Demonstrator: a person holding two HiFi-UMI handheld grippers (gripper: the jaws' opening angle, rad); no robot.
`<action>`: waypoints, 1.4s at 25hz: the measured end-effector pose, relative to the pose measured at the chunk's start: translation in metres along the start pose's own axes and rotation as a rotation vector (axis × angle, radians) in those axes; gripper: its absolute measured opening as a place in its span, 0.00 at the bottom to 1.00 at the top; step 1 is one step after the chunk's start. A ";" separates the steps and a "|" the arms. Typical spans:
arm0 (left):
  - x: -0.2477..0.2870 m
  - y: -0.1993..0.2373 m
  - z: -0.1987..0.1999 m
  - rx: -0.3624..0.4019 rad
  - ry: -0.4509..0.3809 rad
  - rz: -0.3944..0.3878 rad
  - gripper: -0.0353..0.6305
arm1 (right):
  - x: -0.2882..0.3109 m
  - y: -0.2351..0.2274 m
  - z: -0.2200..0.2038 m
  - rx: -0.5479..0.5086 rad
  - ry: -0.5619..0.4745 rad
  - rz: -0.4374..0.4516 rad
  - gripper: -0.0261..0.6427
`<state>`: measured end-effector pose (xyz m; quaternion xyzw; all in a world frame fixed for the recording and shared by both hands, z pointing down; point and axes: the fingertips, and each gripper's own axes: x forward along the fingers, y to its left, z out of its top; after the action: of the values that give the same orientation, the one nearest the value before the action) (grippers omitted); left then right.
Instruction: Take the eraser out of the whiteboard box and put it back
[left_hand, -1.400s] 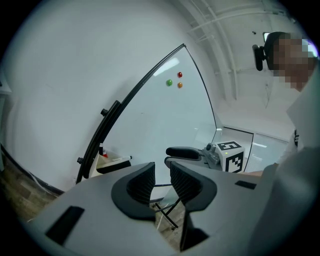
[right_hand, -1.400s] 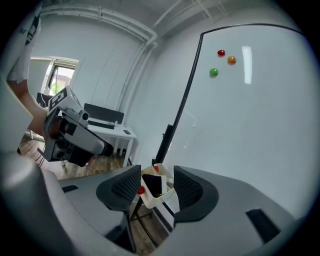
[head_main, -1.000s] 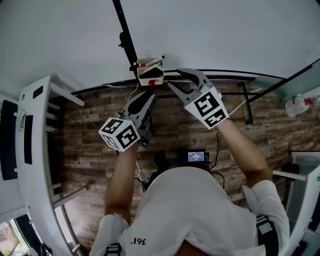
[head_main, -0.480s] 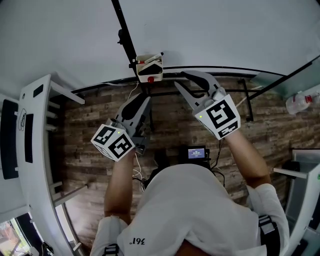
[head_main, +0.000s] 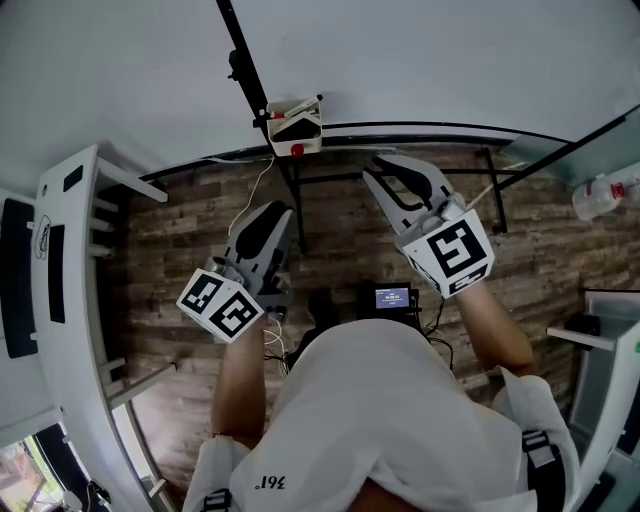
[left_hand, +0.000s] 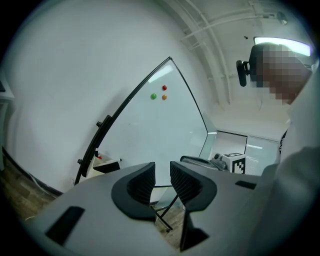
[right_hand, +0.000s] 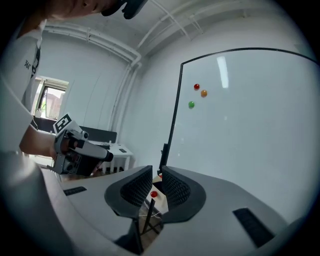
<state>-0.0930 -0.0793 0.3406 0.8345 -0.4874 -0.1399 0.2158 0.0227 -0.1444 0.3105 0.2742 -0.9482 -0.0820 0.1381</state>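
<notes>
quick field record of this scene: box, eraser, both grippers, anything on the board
whiteboard box: fixed at the lower edge of the whiteboard
eraser: dark, sitting in the box
left gripper: fingers slightly apart, nothing between them, clear of the box
right gripper: fingers have just been closing, narrow gap, nothing between them
magnets: red, orange, green, on the board

A white whiteboard box (head_main: 290, 105) hung on the whiteboard (head_main: 420, 60) ahead of the left gripper (head_main: 272, 212), holding a dark eraser (head_main: 298, 128), above the plank floor (head_main: 180, 240).
</notes>
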 end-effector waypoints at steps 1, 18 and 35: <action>-0.001 -0.002 -0.002 -0.001 0.002 -0.004 0.20 | -0.002 0.001 -0.004 0.012 0.006 -0.001 0.15; -0.022 -0.014 -0.047 -0.060 0.073 -0.005 0.20 | -0.031 0.014 -0.047 0.139 0.066 -0.029 0.14; -0.030 -0.018 -0.089 -0.119 0.152 0.013 0.20 | -0.045 0.020 -0.084 0.233 0.122 -0.053 0.12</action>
<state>-0.0547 -0.0254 0.4098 0.8253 -0.4656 -0.1034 0.3022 0.0754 -0.1094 0.3854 0.3177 -0.9336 0.0419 0.1604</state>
